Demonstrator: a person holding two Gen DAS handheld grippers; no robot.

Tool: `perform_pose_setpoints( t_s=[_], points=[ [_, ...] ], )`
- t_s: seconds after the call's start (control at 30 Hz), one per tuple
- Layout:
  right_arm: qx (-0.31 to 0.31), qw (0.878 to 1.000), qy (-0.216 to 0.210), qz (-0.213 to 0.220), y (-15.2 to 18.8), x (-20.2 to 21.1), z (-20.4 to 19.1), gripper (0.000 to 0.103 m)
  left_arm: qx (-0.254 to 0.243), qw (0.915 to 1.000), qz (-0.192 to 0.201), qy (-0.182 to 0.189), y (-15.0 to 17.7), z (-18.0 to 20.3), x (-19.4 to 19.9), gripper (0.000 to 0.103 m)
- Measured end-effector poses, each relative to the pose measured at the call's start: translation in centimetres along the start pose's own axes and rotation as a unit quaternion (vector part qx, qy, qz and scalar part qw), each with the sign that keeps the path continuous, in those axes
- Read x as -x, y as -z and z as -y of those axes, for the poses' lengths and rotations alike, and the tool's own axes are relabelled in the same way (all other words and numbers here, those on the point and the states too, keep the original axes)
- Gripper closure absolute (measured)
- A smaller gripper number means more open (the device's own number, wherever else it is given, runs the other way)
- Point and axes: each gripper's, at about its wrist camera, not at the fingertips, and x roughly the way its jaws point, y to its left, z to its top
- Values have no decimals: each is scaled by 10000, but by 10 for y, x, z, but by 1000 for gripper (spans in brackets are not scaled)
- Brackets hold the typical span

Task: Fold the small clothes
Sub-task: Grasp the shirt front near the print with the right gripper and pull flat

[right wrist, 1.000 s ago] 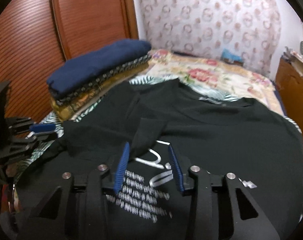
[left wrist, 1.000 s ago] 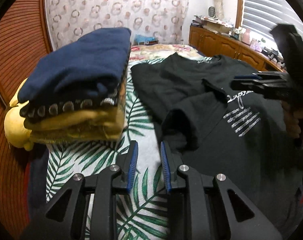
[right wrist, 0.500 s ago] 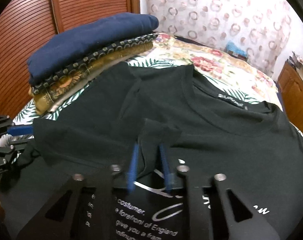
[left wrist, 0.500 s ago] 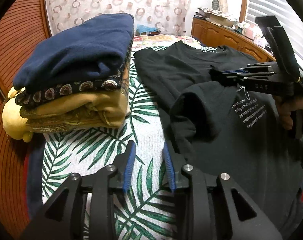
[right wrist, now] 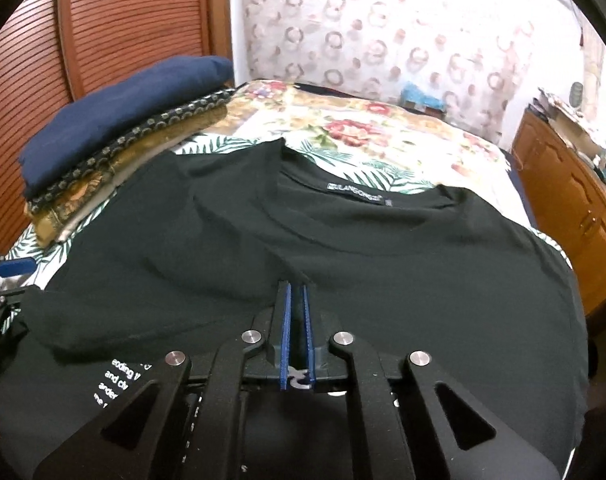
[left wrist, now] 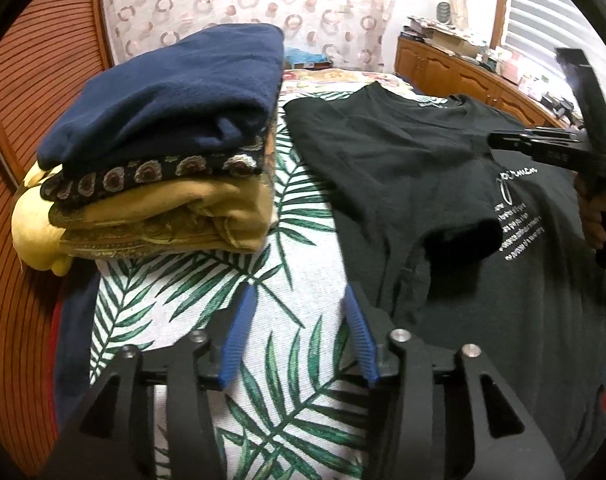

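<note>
left gripper (left wrist: pixel 297 332) fingers spread | right gripper (right wrist: pixel 295 292) fingers pinching black T-shirt (right wrist: pixel 383 256) | print partly hidden

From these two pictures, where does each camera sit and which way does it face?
Left wrist: sits behind the open left gripper, low over the palm-leaf sheet, facing the folded stack; the person's right hand shows.
Right wrist: sits behind the right gripper, jaws shut on a fold of the black T-shirt, facing the collar and curtain.
Shared: T-shirt, stack, sheet, curtain.
</note>
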Motion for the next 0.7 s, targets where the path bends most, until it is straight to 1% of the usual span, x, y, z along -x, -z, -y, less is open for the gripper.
perform_pose_setpoints(
  t_s=[0.03, 0.07, 0.13, 0.2, 0.27, 0.43, 0.5, 0.6, 0.7],
  points=[
    [-12, 10000, -20, 4, 0, 2, 1, 85, 34, 10000, -1, 20, 0, -1, 0, 53],
    [-9, 10000, -37, 32, 1, 5, 2, 80, 59, 10000, 1, 39, 0, -1, 0, 53],
    [59, 9999, -27, 100, 5, 13, 4, 77, 42, 10000, 7, 22, 0, 0, 0, 52],
    [132, 9998, -9, 133, 11, 23, 6, 73, 26, 10000, 10, 14, 0, 1, 0, 52],
    [168, 9998, 2, 146, 21, 32, 12, 62, 19, 10000, 19, 10, 0, 0, 0, 52],
    [240, 9995, 193, -11, 50, 47, 31, 60, -88, 9999, 15, -69, 2, 3, 2, 52],
    [235, 9993, 289, -76, 63, 54, 40, 60, -110, 9999, 78, -86, 2, 5, 7, 52],
    [203, 9991, 349, -122, 78, 63, 49, 60, -62, 9997, 233, 31, 1, 11, 19, 52],
    [171, 9991, 359, -173, 88, 66, 54, 60, -26, 9986, 458, 265, 1, 20, 37, 52]
  ],
)
